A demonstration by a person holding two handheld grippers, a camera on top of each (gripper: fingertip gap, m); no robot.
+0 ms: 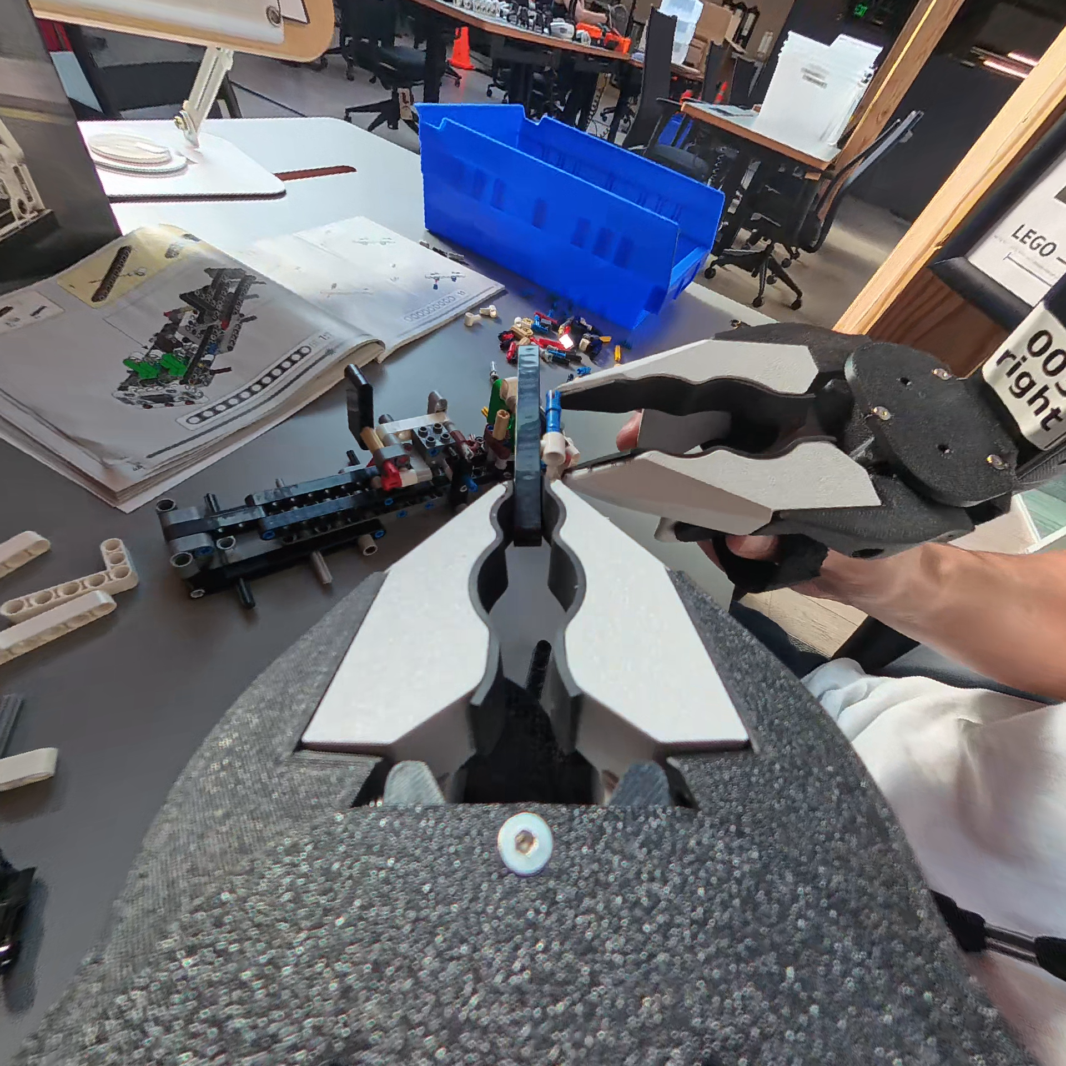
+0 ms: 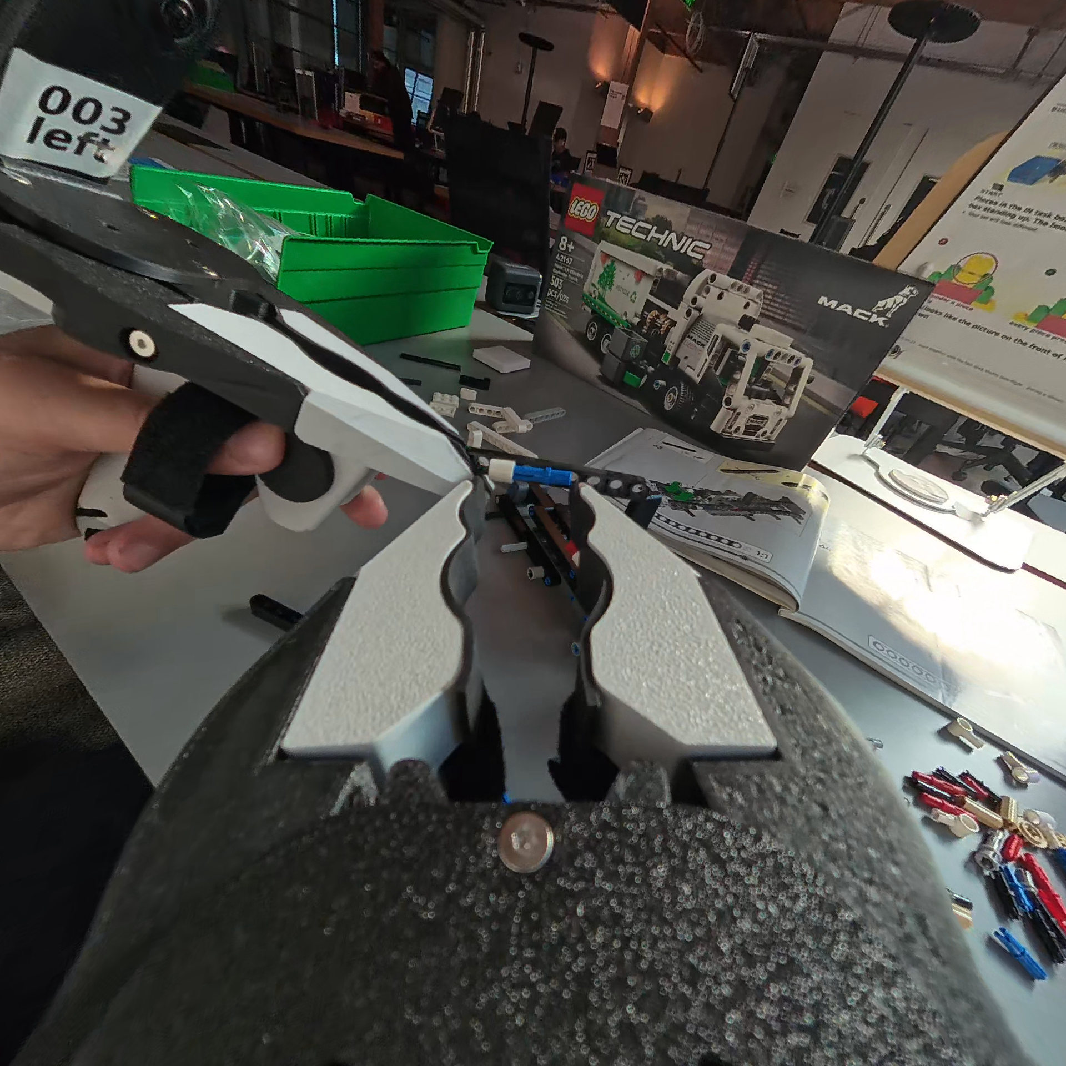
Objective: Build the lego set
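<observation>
My left gripper (image 1: 528,490) is shut on a long black beam (image 1: 529,438) and holds it upright above the table. A blue pin (image 1: 551,410) and a pale connector (image 1: 555,449) sit on the beam's right side. My right gripper (image 1: 564,434) comes in from the right, open, with its jaws bracketing the blue pin and the connector end to end. In the right wrist view the right gripper (image 2: 525,490) is open just under the blue pin (image 2: 542,476) and the white connector (image 2: 500,470). The beam (image 2: 620,481) runs right from the left gripper (image 2: 470,467). The half-built black chassis (image 1: 323,510) lies on the table.
An open instruction booklet (image 1: 231,346) lies to the left, with a blue bin (image 1: 554,213) behind it. Loose pins (image 1: 554,340) lie near the bin. White beams (image 1: 63,588) lie at the left edge. A green bin (image 2: 369,271) and the set's box (image 2: 721,323) stand at the back. My left and right fingertips are right by each other.
</observation>
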